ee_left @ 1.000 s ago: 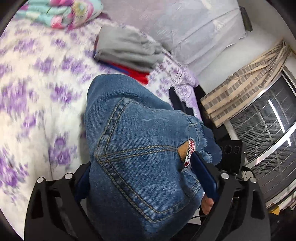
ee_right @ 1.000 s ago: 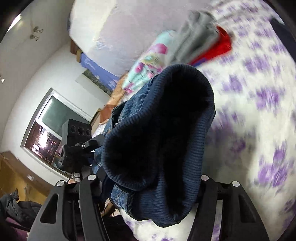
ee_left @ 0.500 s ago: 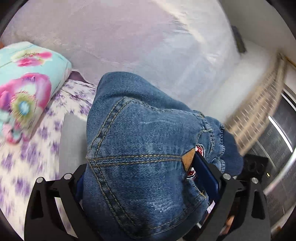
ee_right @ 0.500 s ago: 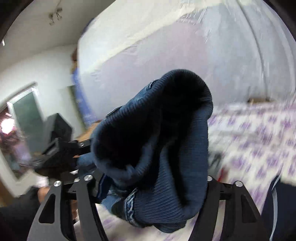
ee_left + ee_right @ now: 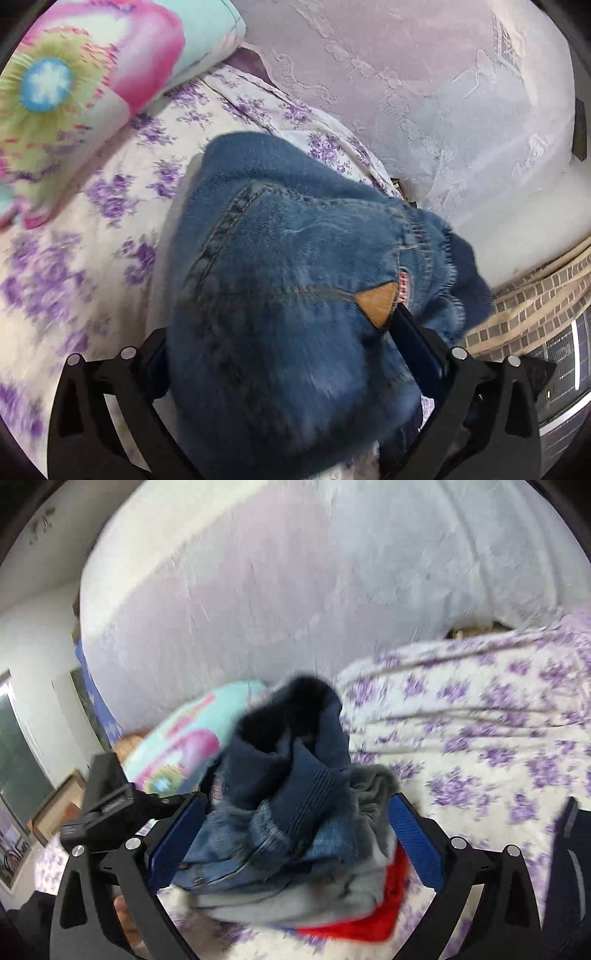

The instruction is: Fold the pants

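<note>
Denim jeans [image 5: 280, 812] bundled, ribbed navy cuff

Home bedroom, floral bedsheet [image 5: 122, 192], bright pillow [image 5: 92, 74] (flower print), curtain [image 5: 424, 92]

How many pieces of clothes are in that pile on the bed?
3 that I can see: the blue jeans on top, a grey garment under them, and a red one at the bottom. More could be hidden underneath.
</note>
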Demonstrator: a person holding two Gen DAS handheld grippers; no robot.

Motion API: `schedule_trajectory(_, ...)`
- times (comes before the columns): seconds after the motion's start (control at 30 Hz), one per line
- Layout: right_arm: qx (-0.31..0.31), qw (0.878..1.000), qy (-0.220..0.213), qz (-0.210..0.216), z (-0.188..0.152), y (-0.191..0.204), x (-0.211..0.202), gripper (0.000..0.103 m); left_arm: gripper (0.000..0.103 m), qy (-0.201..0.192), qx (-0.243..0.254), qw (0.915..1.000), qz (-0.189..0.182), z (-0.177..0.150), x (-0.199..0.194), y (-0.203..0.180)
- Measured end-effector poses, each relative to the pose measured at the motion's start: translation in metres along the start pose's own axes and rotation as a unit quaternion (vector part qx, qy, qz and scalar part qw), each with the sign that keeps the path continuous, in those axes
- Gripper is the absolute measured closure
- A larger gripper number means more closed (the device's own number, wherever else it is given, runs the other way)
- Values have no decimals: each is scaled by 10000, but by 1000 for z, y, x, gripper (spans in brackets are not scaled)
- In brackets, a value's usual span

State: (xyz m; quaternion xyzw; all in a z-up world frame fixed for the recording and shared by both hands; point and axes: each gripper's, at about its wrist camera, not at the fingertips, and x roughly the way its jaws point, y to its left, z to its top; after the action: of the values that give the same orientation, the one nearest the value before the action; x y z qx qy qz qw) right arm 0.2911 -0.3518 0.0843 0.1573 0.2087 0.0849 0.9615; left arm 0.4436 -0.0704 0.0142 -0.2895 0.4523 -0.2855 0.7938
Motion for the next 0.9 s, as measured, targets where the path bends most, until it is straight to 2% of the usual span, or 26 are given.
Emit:
schedule_trajectory(0.1, -203, 9995, -1, -237, -6, 17, -50, 3, 5, -218, 384, 9971, 625, -25, -45, -25)
schedule_trajectory(0.17, -510, 9982, 43, -327, -21, 30, -86, 3, 5, -539, 1088, 9867, 1078, -63, -91, -53)
schedule_trajectory(0.2, -704, 9965, 58, -441, -32, 41, -108, 3, 5, -701, 1438, 9783, 1319, -87, -112, -65)
schedule_trajectory(0.23, -878, 9943, 104, -595, -44, 51, -128, 3, 5, -959, 1873, 9653, 1544, -121, -138, -83)
schedule_trajectory(0.27, -1008, 9921, 129, -736, -57, 60, -148, 3, 5, -1110, 2130, 9566, 1650, -144, -154, -93)
schedule_trajectory(0.3, -1084, 9908, 159, -796, -73, 66, -162, 3, 5, -1297, 2454, 9440, 1783, -180, -176, -107)
schedule_trajectory(0.43, -1157, 9884, 188, -968, -122, 94, -217, 3, 5, -1679, 2895, 9203, 2026, -269, -220, -125)
schedule_trajectory(0.47, -1149, 9876, 162, -1058, -135, 99, -229, 3, 5, -1732, 2912, 9169, 2108, -281, -224, -127)
schedule_trajectory(0.5, -1166, 9864, 129, -1149, -146, 102, -239, 3, 5, -1773, 2931, 9145, 2154, -298, -229, -127)
schedule_trajectory(0.63, -1290, 9772, 140, -1681, -191, 109, -267, 3, 5, -1720, 2866, 9166, 2194, -349, -244, -113)
schedule_trajectory(0.7, -1261, 9763, 216, -1747, -213, 108, -276, 3, 5, -1700, 2765, 9150, 2395, -367, -246, -101)
schedule_trajectory(0.9, -999, 9766, 392, -1861, -253, 99, -298, 3, 5, -1593, 2414, 9211, 2607, -408, -259, -69)
